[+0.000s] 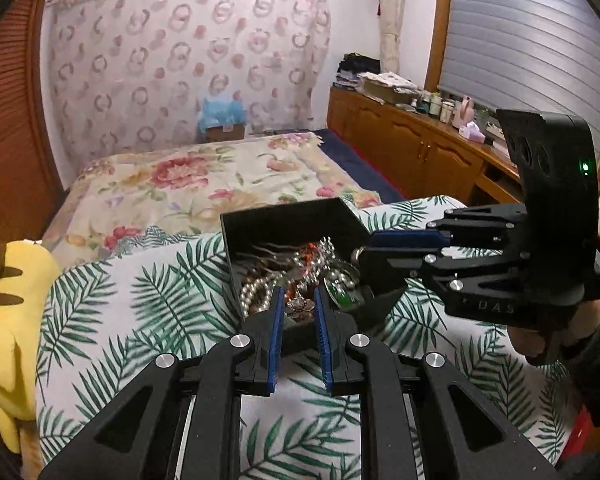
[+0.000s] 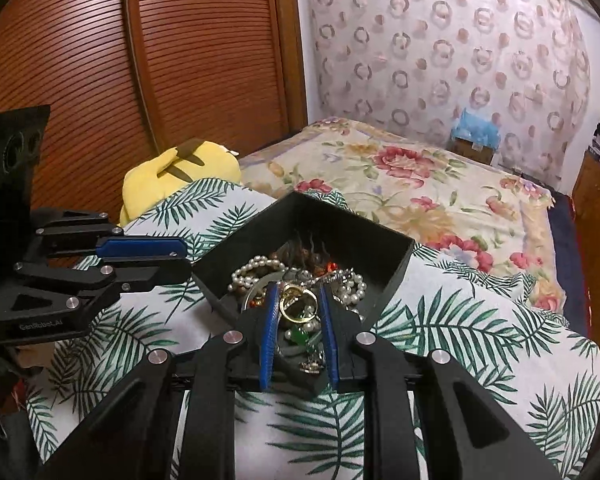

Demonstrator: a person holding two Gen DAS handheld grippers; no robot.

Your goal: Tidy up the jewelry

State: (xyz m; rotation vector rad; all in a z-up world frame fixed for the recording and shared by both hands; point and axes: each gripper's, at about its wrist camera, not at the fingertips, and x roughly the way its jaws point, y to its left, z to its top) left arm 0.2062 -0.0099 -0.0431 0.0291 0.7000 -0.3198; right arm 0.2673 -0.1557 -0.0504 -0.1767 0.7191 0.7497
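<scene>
Blue-padded left jaws (image 1: 297, 300) stand partly open over the near edge of the black box (image 1: 288, 216), a silver flower charm (image 1: 299, 305) between them, ungripped. Right jaws (image 2: 299, 300), also partly open, bracket a gold ring (image 2: 296, 302) atop the jewelry heap (image 2: 300, 276) inside.

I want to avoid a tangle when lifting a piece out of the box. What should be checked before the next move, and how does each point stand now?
1. Black box upright on the leaf-print cloth: ok.
2. Right hand-held gripper open over the jewelry: ok.
3. Gold ring between its fingers, not clamped: ok.
4. Ring free of the pearl strands: cannot tell.
5. Left hand-held gripper open at the box edge: ok.
6. The two grippers apart: ok.
</scene>
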